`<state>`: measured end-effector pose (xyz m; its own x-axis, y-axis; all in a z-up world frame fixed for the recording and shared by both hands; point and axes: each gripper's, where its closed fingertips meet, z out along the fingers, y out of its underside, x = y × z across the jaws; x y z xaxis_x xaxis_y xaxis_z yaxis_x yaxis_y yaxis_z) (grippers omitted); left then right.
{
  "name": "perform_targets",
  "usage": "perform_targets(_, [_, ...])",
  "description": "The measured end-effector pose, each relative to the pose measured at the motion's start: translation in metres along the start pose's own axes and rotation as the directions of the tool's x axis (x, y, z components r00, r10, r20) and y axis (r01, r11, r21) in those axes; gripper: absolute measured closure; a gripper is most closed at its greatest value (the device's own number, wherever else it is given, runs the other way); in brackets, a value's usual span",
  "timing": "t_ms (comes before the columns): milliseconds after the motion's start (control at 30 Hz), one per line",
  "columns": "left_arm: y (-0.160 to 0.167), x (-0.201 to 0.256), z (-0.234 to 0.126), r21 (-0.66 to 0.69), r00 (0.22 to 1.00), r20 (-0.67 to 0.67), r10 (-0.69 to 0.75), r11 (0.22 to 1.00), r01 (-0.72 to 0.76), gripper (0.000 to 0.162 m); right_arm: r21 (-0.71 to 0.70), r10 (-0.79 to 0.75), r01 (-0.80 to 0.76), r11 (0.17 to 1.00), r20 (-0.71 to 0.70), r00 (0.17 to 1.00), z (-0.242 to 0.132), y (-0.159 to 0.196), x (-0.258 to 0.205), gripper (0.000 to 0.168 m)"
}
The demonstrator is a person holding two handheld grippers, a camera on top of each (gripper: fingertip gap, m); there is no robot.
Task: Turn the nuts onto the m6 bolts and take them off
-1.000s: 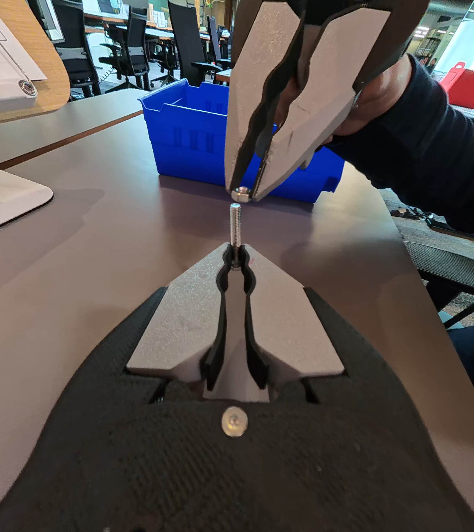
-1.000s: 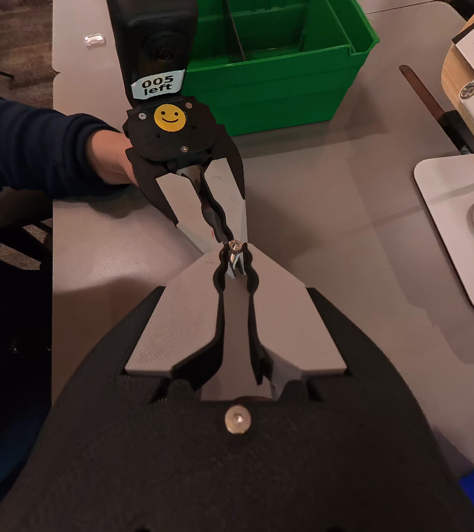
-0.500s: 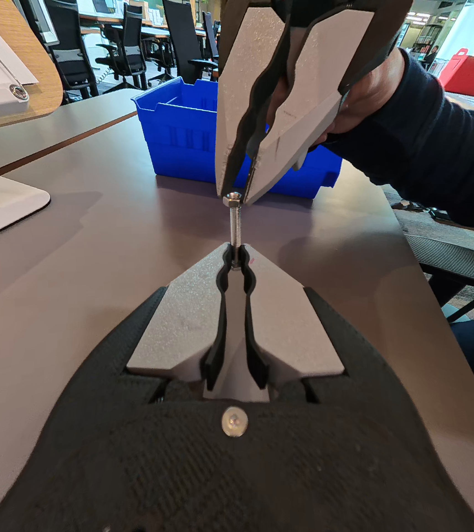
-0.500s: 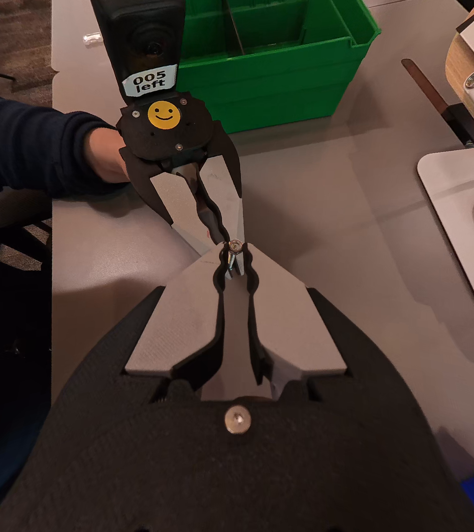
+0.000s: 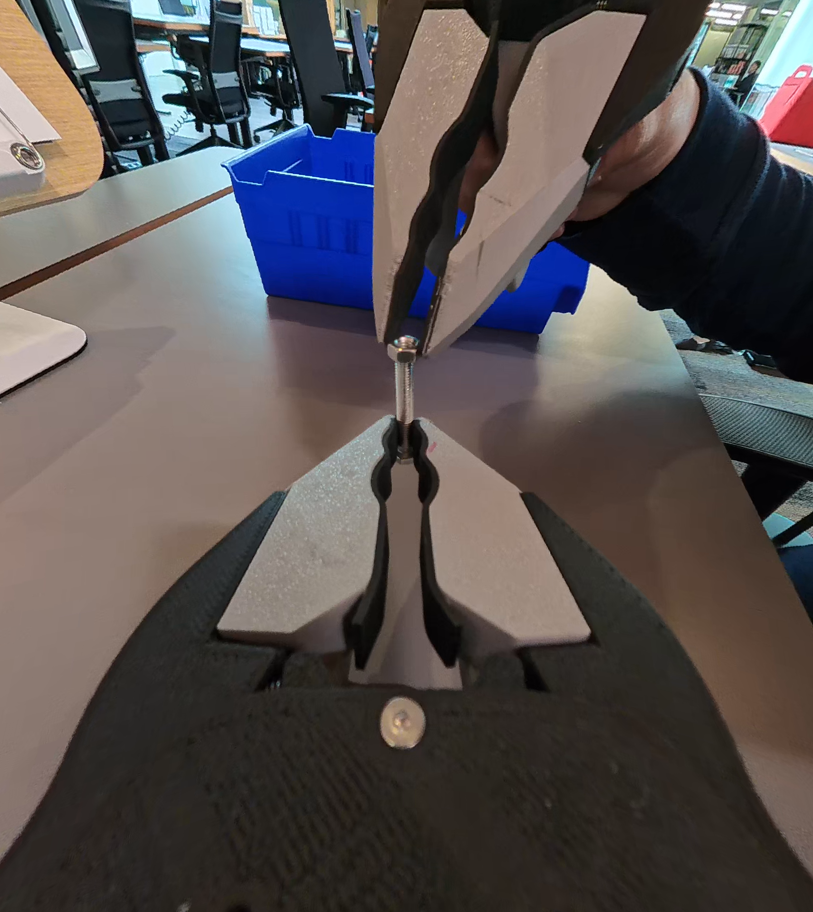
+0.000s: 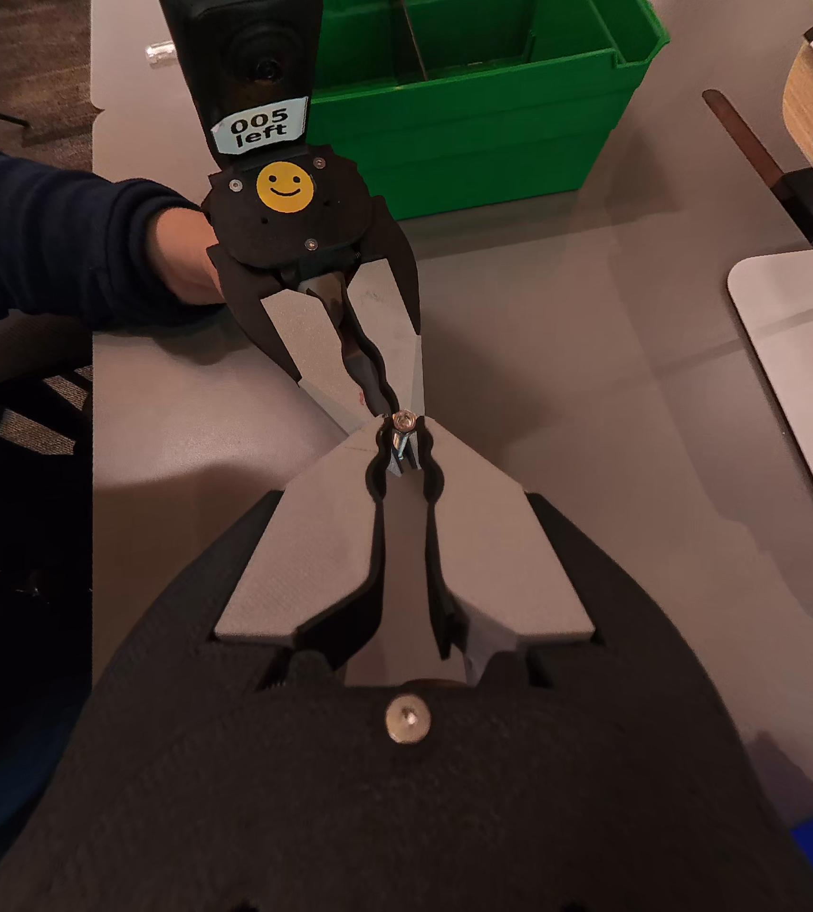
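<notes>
In the left wrist view my left gripper (image 5: 405, 441) is shut on the lower end of a silver bolt (image 5: 404, 390), which stands upright above the grey table. My right gripper (image 5: 407, 340) comes down from above, shut on a silver hex nut (image 5: 403, 349) that sits on the bolt's top end. In the right wrist view my right gripper (image 6: 403, 428) holds the nut (image 6: 404, 422) at its fingertips. The left gripper (image 6: 394, 412) reaches in from the upper left, its tips just under the nut. The bolt's shaft is mostly hidden there.
A blue bin (image 5: 325, 232) stands behind the grippers in the left wrist view. A green divided bin (image 6: 483, 98) stands at the far side in the right wrist view. A white stand base (image 6: 799, 375) lies right. Office chairs stand beyond the table's edge. Less than 4 cm separates the two grippers' tips.
The right gripper has lowered the nut from a small gap above the bolt onto the bolt's tip. The left gripper has kept the bolt upright and nearly still.
</notes>
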<state>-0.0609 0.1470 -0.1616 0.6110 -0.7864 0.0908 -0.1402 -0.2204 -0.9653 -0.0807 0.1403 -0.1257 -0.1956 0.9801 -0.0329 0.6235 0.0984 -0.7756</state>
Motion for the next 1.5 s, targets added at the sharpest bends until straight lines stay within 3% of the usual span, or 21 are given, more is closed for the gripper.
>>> perform_targets(267, [0.002,0.001,0.000,-0.013,1.000,0.004,0.015,1.000,-0.015,0.159,-0.038,-0.011,0.011,0.999,0.010,1.000,0.001,0.001,-0.001,0.161])
perform_targets(867, [-0.001,0.001,0.000,-0.002,1.000,0.003,0.010,1.000,-0.010,0.159,0.027,0.020,-0.021,0.999,0.023,1.000,-0.001,0.001,-0.001,0.157])
perform_targets(1233, [-0.002,0.001,0.000,0.014,1.000,-0.004,0.001,1.000,-0.001,0.159,0.327,0.048,-0.058,0.943,0.038,0.998,-0.016,-0.004,-0.007,0.148])
perform_targets(1500, [-0.005,0.004,0.002,0.036,1.000,0.016,0.025,0.999,-0.025,0.159,0.432,0.096,-0.099,0.896,0.029,0.995,-0.023,0.002,-0.002,0.146])
